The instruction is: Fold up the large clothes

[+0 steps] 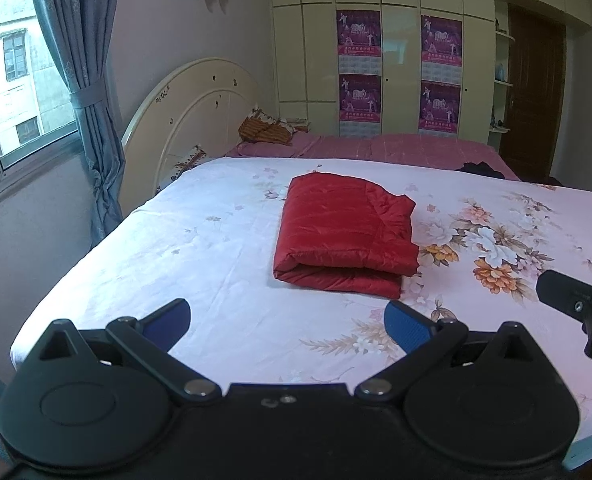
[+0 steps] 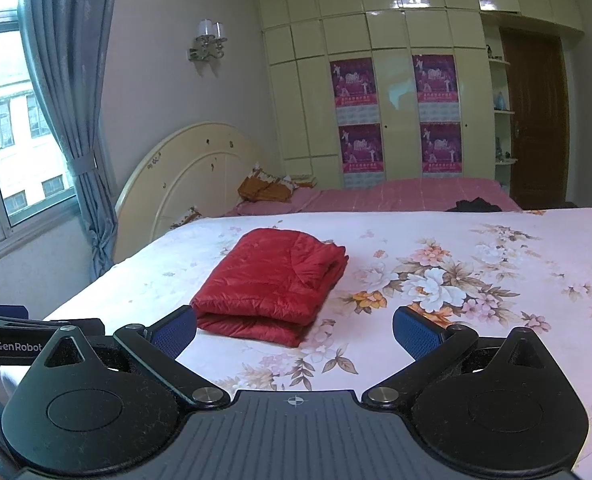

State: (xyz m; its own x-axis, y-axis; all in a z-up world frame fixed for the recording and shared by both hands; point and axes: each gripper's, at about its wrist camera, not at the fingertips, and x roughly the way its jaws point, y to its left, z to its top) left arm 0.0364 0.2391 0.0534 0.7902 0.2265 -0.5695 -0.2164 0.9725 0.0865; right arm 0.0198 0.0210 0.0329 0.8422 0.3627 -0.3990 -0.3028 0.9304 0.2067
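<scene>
Red jacket [image 1: 346, 232] folded on bedsheet [image 1: 199, 248], both claws spread – "GenRobot" lettering right view only

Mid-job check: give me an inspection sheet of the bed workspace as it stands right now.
Surface: floral bedsheet, flat, lightly creased.
Job's things: red padded garment, folded into a compact rectangle, lying free on the sheet.
Clutter: dark clothing on the far pink bedding; patterned orange cloth by the headboard.
Grippers: left gripper and right gripper both open, empty, short of the garment.
Cables: nothing seen.
Surroundings: wardrobe with posters, curtained window, brown door.
</scene>
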